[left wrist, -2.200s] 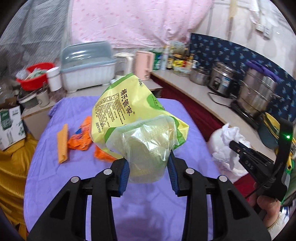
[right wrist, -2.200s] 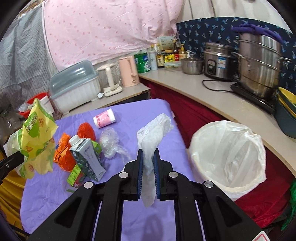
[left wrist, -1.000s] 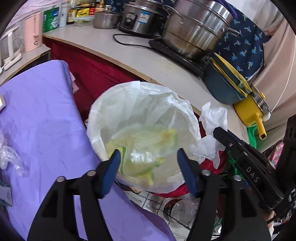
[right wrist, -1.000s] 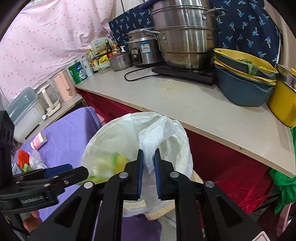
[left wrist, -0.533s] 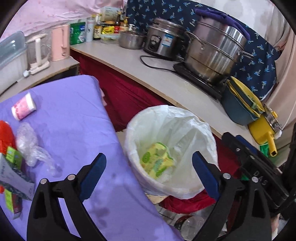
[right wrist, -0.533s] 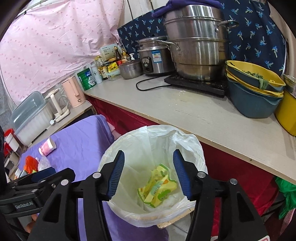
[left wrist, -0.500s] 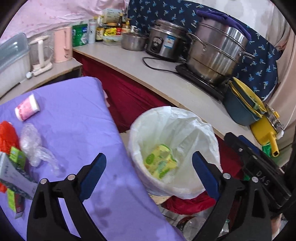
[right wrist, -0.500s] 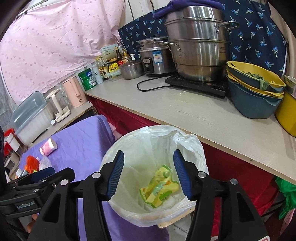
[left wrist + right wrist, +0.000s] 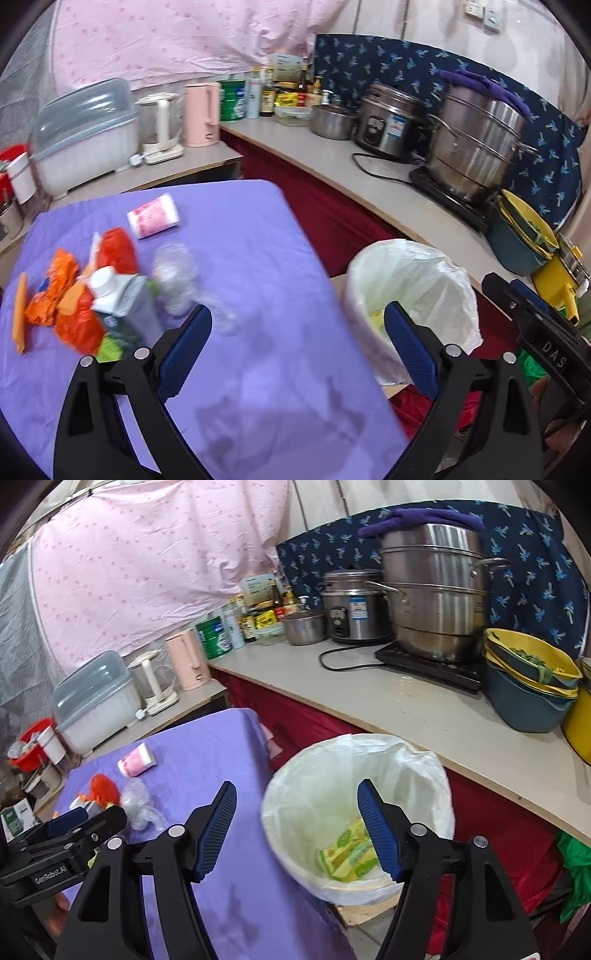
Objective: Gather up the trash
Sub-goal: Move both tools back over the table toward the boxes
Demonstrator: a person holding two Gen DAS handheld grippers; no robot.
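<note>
Two black plastic grippers, left point(image 9: 297, 345) and right point(image 9: 297, 830), carry ribbed blue pads point(image 9: 218, 827), silver screws and white lettering.

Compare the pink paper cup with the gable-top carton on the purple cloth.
The pink-patterned paper cup lies on its side, alone near the far end of the purple cloth; the grey-green gable-top carton with a white cap sits nearer, pressed among orange wrappers. The cup is smaller and round, the carton boxy. Both remain uncollected on the table.
</note>
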